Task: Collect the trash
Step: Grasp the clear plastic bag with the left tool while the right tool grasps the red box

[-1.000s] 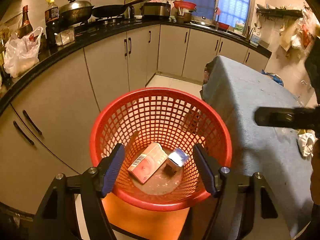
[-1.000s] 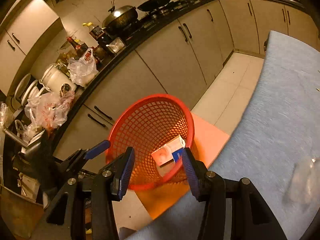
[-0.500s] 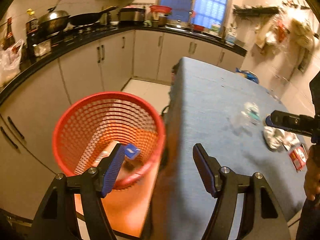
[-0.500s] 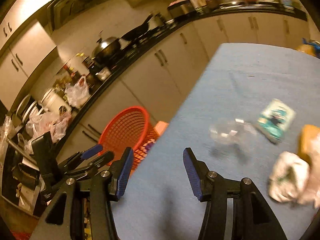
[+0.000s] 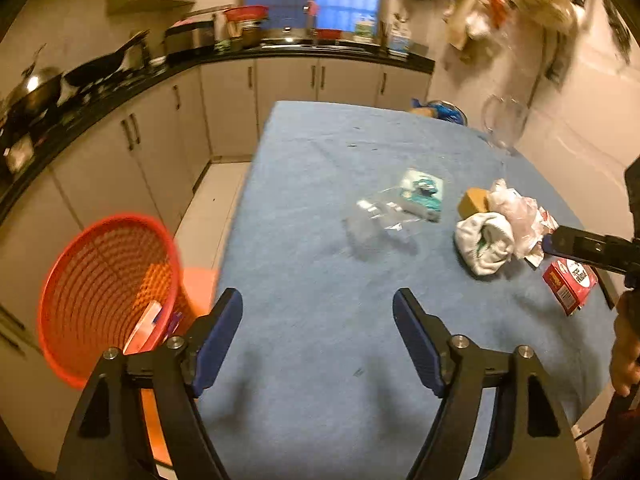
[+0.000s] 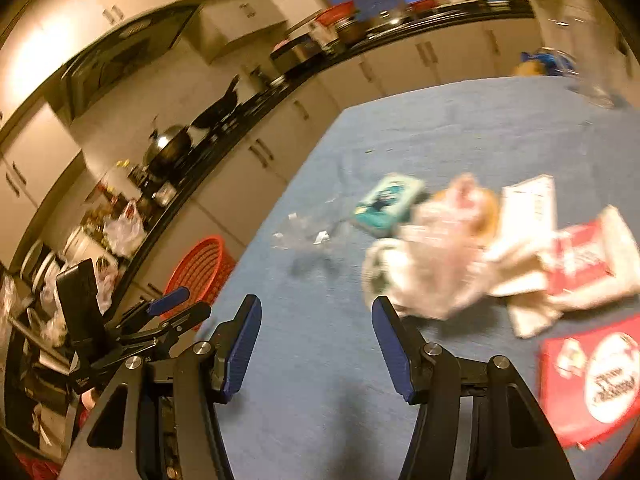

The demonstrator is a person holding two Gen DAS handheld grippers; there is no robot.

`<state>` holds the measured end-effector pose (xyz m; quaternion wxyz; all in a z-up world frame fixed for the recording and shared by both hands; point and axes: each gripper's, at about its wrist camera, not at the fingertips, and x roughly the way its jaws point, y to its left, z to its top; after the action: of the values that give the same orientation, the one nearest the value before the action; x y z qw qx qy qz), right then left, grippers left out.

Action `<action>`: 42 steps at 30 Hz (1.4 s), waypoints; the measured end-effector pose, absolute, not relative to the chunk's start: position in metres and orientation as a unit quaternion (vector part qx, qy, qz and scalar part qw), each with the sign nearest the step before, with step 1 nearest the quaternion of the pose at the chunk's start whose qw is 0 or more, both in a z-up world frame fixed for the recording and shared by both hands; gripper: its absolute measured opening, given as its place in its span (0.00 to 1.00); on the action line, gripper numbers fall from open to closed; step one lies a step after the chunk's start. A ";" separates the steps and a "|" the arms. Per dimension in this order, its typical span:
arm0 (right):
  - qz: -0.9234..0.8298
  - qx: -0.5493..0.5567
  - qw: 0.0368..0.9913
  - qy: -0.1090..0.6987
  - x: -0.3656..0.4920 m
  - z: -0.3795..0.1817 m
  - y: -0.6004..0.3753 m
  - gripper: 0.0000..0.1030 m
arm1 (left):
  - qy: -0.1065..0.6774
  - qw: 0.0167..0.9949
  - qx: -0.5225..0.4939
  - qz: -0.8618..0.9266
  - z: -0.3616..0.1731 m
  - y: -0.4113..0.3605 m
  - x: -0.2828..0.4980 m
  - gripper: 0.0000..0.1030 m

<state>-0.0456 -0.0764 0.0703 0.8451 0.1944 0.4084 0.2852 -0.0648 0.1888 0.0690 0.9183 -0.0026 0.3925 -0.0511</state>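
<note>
Item: my left gripper (image 5: 318,330); jaws apart, just opened wider, nothing between them; a second ago it hung over the red basket (image 5: 106,296), now it is swung out above the blue tablecloth (image 5: 304,360), with the basket at the table's left edge.

Item: my right gripper (image 6: 316,344); jaws apart, also just opened further, empty; it too has left the basket and now points at the heap of trash.

Item: basket contents; a pink-and-white carton (image 5: 143,326) lies inside, partly hidden behind my left finger; judged already collected.

Item: trash remaining on the cloth; clear crumpled plastic (image 5: 382,220) nearest the basket side; teal packet (image 5: 424,194) touching it; white wad (image 5: 484,242) beside crumpled wrappers (image 5: 520,216); red box (image 5: 570,282) at the near right; an orange-brown block (image 5: 472,200) behind the wad.

Item: meaning; a drop looks done and both grippers are free for the next pick; the wad sits just ahead of my right fingers; the right view is blurred, so edges there are uncertain.
</note>
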 end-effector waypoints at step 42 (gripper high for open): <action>0.114 0.288 0.837 0.451 -0.077 0.009 -0.258 0.71 | 0.446 0.890 -0.058 -0.078 0.052 0.139 -0.002 0.51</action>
<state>-0.0770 -0.2582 0.0092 0.8373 0.2876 0.4508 0.1142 -0.0016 0.1393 0.0521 0.8896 -0.0577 0.4463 -0.0782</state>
